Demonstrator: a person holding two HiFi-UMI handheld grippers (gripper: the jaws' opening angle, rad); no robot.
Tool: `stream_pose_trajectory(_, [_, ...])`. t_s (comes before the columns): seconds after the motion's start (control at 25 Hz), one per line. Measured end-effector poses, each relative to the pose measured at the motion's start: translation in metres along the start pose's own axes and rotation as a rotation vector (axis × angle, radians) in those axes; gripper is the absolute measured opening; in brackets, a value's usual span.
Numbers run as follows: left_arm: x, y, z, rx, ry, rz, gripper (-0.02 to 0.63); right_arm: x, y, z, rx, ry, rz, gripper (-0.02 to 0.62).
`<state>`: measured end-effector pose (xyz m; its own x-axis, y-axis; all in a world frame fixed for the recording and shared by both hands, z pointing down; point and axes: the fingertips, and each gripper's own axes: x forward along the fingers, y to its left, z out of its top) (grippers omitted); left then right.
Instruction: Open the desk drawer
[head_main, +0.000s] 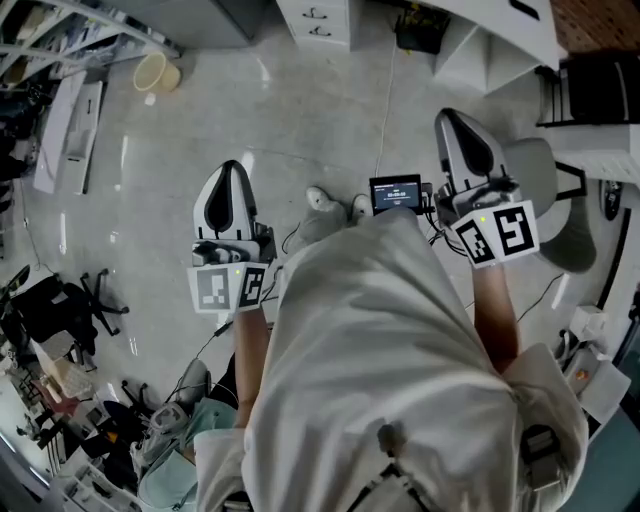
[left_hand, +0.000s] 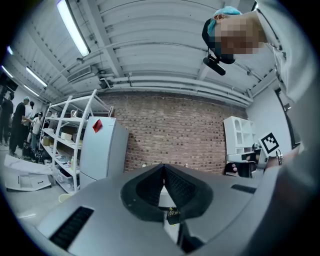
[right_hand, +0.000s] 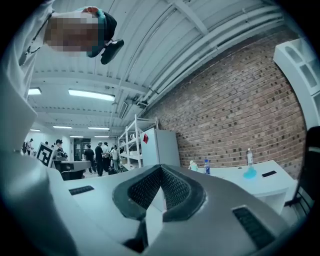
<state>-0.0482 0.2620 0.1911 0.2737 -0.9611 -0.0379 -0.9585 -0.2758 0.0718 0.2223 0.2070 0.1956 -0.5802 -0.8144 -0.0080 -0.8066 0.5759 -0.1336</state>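
Two grippers out front, both held level ahead of the person's white shirt. Left gripper (head_main: 231, 170) is on the left of the head view: jaws shut tight, pads meeting w/ no gap, nothing btwn them. Right gripper (head_main: 452, 118) is on the right and a touch farther out, same story: jaws pressed together, empty. Now the task's thing: the white drawer unit (head_main: 318, 18) sits at the far edge of the head view, approx. centre, w/ two drawer fronts and dark handles showing, and both fronts look shut. It's well apart from both sets of jaws, far beyond the tips, and side to side it lies btwn the two grippers. Bare grey floor (head_main: 300, 110) runs btwn the jaws and the drawers. White desk (head_main: 500, 35) stands just right of the unit, at the far right. Grey chair (head_main: 550, 190) is just right of the right gripper, and a small lit screen (head_main: 396, 192) sits near, btwn the grippers and close to the right one. Yellow bucket (head_main: 157, 72) is far left on the floor. Left gripper view: closed jaws aim at a brick wall (left_hand: 175, 135), w/ a grey fridge (left_hand: 102, 147) and a white rack (left_hand: 62, 135) to the left. Right gripper view: closed jaws again, w/ bottles (right_hand: 206, 166) on a white top off to the right and people (right_hand: 102, 157) standing far left.
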Motion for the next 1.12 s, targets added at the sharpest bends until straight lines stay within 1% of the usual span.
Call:
stream_pose_trajectory(0.12, [-0.002, -0.002, -0.001, -0.005, -0.004, 0.013, 0.008, -0.004, 0.0, -0.005, -0.014, 0.009, 0.003, 0.026])
stream_pose_trajectory(0.32, [0.0, -0.001, 0.0, -0.019, -0.01, 0.031, 0.008, -0.004, -0.005, -0.002, 0.005, -0.007, -0.001, 0.026])
stream_pose_trajectory(0.44, [0.001, 0.003, 0.0, -0.025, -0.013, 0.04, 0.008, -0.001, 0.001, -0.001, 0.003, -0.014, 0.022, 0.026])
stream_pose_trajectory(0.6, [0.006, 0.012, -0.004, -0.025, -0.011, 0.045, 0.008, 0.013, 0.005, -0.003, 0.005, -0.013, 0.037, 0.027])
stream_pose_trajectory(0.72, [0.015, 0.023, -0.016, -0.042, 0.002, 0.04, 0.008, 0.026, 0.002, -0.004, 0.001, -0.01, 0.021, 0.026])
stream_pose_trajectory(0.84, [0.028, 0.04, -0.024, -0.061, 0.007, 0.024, 0.008, 0.041, 0.004, -0.007, 0.001, -0.003, -0.006, 0.026])
stream_pose_trajectory(0.96, [0.044, 0.065, -0.022, -0.059, 0.005, 0.004, 0.008, 0.064, 0.008, -0.011, 0.012, 0.016, -0.03, 0.026])
stream_pose_trajectory(1.12, [0.067, 0.12, -0.016, -0.06, 0.006, -0.015, 0.008, 0.112, 0.021, -0.014, 0.021, 0.033, -0.058, 0.026])
